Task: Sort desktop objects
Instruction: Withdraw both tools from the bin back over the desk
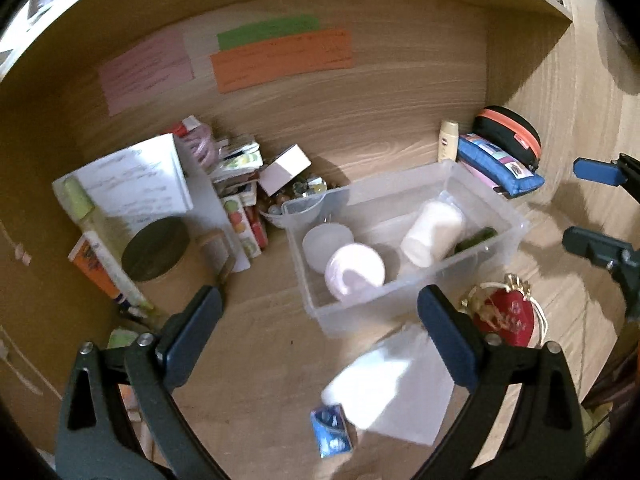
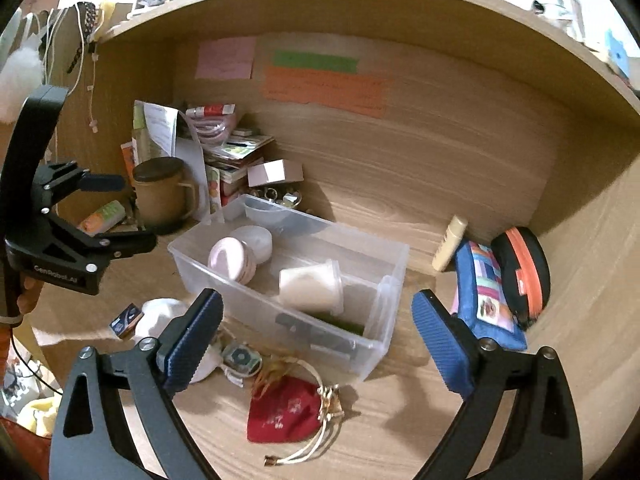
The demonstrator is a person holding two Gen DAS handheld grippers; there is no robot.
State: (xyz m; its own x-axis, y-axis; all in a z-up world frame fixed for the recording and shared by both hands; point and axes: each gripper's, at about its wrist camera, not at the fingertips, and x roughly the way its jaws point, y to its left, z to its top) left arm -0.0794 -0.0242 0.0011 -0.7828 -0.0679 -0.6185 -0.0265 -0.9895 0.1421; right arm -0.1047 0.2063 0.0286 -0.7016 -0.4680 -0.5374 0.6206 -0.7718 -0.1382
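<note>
At far left, a lidded brown mug (image 2: 160, 196) stands against a leaning stack of papers and small boxes (image 1: 240, 196) on the table (image 1: 260, 352). The left hand-held gripper (image 1: 320, 332) hovers with jaws spread wide, nothing between them; below it lie a white pouch (image 1: 384, 392) and a small blue box (image 1: 332, 426). At centre, the clear plastic bin (image 2: 384, 344) already holds a pink round case (image 2: 232, 260), a white tub (image 2: 312, 286) on its side and a dark green item. Still loose, just in front of the bin, are a red drawstring pouch (image 2: 288, 410) and a small wrapped packet (image 2: 242, 360). The right hand-held gripper (image 2: 318, 338) is likewise spread and empty. At right, a blue patterned case (image 2: 486, 292), a black-and-orange zip case (image 2: 520, 272) and a cream tube (image 2: 450, 248) rest by the back panel. Risk, as judged: the pouch's loose cords could snag a finger and drag it, and a low reach could knock the light bin. Only the left view shows the box's face; only the right view shows the packet and the whole left tool.
</note>
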